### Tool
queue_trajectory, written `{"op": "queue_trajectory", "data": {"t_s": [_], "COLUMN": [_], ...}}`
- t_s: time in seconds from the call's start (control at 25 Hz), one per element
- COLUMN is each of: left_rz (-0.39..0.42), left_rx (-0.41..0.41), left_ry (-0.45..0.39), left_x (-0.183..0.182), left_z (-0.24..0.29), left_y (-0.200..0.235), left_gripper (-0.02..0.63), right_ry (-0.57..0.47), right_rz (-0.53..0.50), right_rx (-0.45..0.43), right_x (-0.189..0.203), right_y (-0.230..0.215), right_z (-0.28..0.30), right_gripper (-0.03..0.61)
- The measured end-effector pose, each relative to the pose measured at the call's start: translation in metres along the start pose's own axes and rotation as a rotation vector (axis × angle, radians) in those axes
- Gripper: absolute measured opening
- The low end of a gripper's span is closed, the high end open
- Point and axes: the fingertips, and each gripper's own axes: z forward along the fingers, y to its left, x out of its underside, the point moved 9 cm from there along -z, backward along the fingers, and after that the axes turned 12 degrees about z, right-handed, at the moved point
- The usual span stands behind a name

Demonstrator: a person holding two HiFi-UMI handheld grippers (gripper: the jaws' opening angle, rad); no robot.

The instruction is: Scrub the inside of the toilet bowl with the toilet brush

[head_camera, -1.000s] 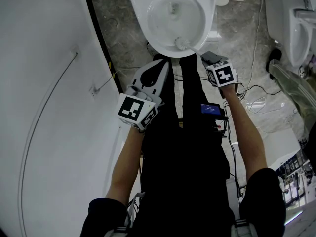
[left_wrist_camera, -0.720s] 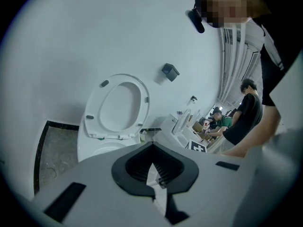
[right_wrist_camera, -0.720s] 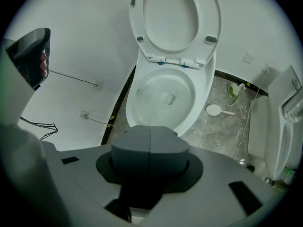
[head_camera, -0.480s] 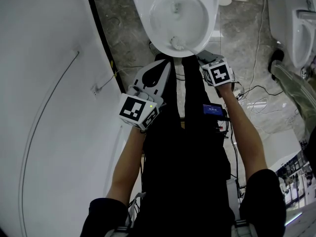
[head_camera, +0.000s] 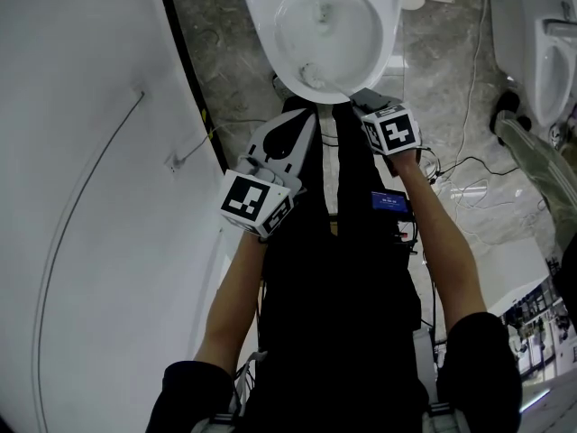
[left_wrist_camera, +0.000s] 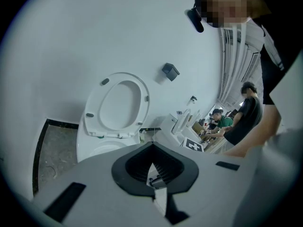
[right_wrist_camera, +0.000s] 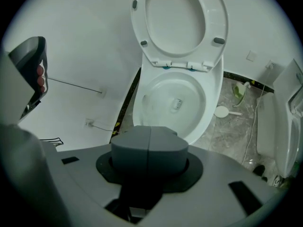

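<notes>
The white toilet bowl [head_camera: 386, 25] stands at the top of the head view with its seat [right_wrist_camera: 215, 18] raised. The toilet brush head [head_camera: 307, 72] rests against the bowl's inner front wall, left of centre. Its thin handle slants back to my right gripper [head_camera: 363, 97], which is shut on it just outside the front rim. In the right gripper view the grey fingers [right_wrist_camera: 149, 143] press together and hide the handle, with the bowl [right_wrist_camera: 210, 103] beyond. My left gripper [head_camera: 300, 115] hangs before my dark clothing, away from the bowl, jaws together and holding nothing.
A curved white wall [head_camera: 90, 197] with a black floor strip fills the left. A second toilet [head_camera: 541, 52] stands at the right, with cables [head_camera: 460, 179] on the stone floor. A white round holder [right_wrist_camera: 221, 111] and a green bottle [right_wrist_camera: 238, 90] lie beside the bowl.
The brush head has slid left along the bowl's front inner wall. My right gripper has moved slightly left and toward the rim with it. The left gripper has barely moved.
</notes>
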Motion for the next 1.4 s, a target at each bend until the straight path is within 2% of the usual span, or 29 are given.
{"op": "queue_trajectory", "data": {"t_s": [0.56,1.4], "left_rz": [-0.005,-0.008], "left_rx": [0.003,0.007], "left_ry": [0.006,0.023], "left_x": [0.005,0.006], "left_z": [0.000,0.005], "left_y": [0.002,0.008], "left_gripper": [0.009,0.009], "right_ry": [-0.057,-0.136], "right_rz": [0.042,0.022], "right_rx": [-0.068,-0.054], "right_x": [-0.022,-0.071], "right_y": [0.020,0.025], "right_z": [0.017,0.024], "right_gripper": [0.156,0.156]}}
